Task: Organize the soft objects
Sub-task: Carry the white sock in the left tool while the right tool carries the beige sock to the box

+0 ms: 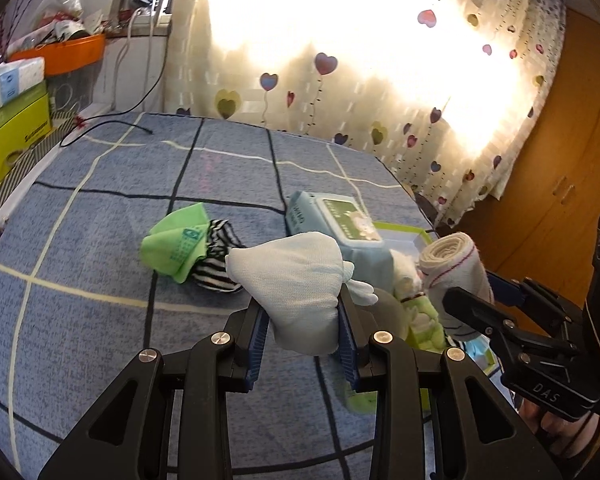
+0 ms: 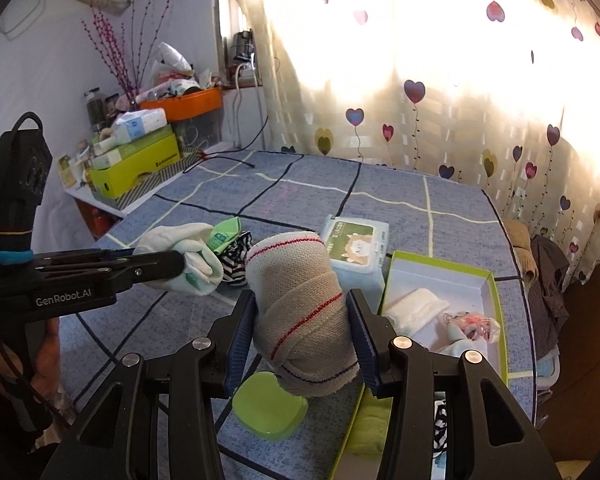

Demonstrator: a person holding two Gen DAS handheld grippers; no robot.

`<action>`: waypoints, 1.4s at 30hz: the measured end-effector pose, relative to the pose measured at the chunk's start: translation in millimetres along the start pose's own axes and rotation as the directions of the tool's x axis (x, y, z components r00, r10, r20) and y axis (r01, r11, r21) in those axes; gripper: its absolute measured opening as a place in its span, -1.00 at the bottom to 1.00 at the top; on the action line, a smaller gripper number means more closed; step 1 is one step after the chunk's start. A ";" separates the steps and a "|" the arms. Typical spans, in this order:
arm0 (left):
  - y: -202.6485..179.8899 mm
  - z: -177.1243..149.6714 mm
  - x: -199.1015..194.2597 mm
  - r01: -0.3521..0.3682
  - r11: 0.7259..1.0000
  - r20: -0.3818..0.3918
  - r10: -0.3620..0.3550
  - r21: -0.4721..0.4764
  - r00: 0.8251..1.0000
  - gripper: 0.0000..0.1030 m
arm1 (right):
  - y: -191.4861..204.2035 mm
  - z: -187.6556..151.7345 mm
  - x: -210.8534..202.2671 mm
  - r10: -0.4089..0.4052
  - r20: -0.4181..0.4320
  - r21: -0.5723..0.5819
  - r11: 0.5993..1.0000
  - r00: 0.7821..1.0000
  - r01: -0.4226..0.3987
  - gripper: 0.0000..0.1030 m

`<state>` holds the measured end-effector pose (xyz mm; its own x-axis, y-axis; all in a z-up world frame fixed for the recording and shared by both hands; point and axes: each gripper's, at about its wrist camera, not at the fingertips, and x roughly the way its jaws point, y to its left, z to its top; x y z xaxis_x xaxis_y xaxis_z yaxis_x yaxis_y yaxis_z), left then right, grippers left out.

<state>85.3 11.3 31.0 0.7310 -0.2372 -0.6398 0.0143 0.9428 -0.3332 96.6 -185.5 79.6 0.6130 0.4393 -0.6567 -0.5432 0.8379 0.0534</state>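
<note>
My left gripper (image 1: pixel 303 332) is shut on a pale white glove (image 1: pixel 296 284) and holds it above the blue checked bedspread (image 1: pixel 100 240); the glove also shows in the right wrist view (image 2: pixel 180 252). My right gripper (image 2: pixel 302 340) is shut on a rolled beige bandage with red stripes (image 2: pixel 300 304), held above the spread beside the green box (image 2: pixel 496 308); the bandage also shows in the left wrist view (image 1: pixel 452 264). A green cloth (image 1: pixel 176 240) and a striped black-and-white sock (image 1: pixel 216 256) lie together on the spread.
A pack of wet wipes (image 2: pixel 356 248) lies next to the green box, which holds a white cloth (image 2: pixel 416 308) and small soft items. A green lid (image 2: pixel 268 408) lies under my right gripper. Cluttered shelves (image 2: pixel 132 160) stand at left, a heart-patterned curtain (image 2: pixel 420 100) behind.
</note>
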 end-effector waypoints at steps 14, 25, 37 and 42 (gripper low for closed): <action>-31.7 9.5 11.3 0.042 0.997 -0.012 -0.041 0.069 0.999 -0.36 | -24.8 -3.4 -5.7 -0.031 0.011 0.039 0.999 0.999 0.030 -0.13; -62.1 17.5 26.9 0.080 0.988 -0.032 -0.076 0.130 0.997 -0.36 | -46.9 -4.9 -7.6 -0.066 0.010 0.065 0.996 0.998 0.065 -0.13; -86.8 22.3 44.9 0.112 0.977 -0.063 -0.102 0.179 0.993 -0.36 | -73.9 -10.0 -12.0 -0.105 0.007 0.098 0.990 0.994 0.104 -0.13; -94.4 25.4 52.0 0.119 0.973 -0.073 -0.106 0.196 0.992 -0.36 | -88.7 -11.1 -15.1 -0.133 0.005 0.114 0.985 0.991 0.131 -0.13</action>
<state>139.3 -84.1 46.8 0.6735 -0.3523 -0.6498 0.2345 0.9355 -0.2641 129.2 -270.0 76.4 0.6829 0.3259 -0.6538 -0.3889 0.9198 0.0522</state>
